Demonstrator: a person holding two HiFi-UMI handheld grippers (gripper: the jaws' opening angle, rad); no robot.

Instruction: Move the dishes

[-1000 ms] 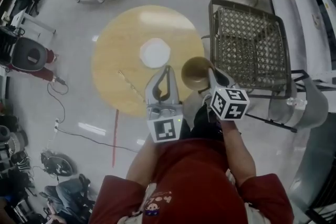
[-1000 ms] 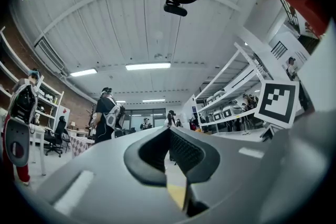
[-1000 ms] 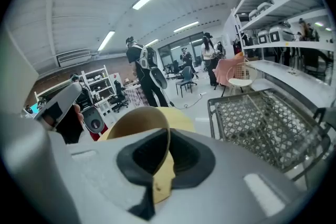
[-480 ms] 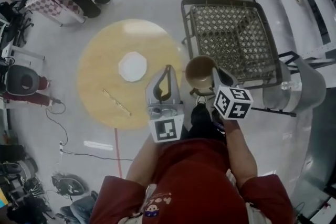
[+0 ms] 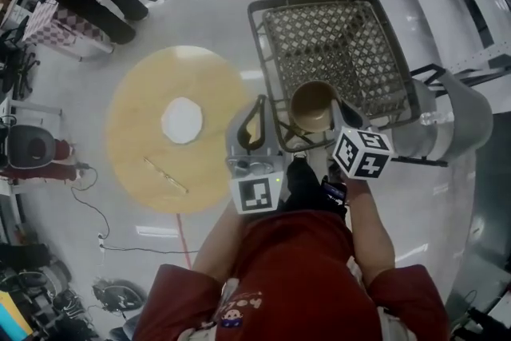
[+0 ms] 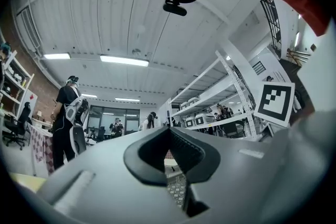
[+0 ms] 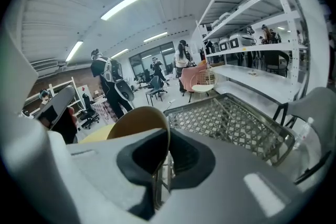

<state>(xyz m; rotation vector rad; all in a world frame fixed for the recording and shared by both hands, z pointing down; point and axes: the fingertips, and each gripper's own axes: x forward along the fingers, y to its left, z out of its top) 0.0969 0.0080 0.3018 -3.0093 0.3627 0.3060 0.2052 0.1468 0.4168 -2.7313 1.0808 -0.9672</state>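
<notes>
Tan bowl, pinched at its rim by right gripper, has shifted from beside the wire basket to over its near rim; carry looks nearly done, lowering in judged next. Left gripper closed on nothing, just left of basket. White plate waits on round table, well left of basket. Basket interior bare, near rim is the only snag
</notes>
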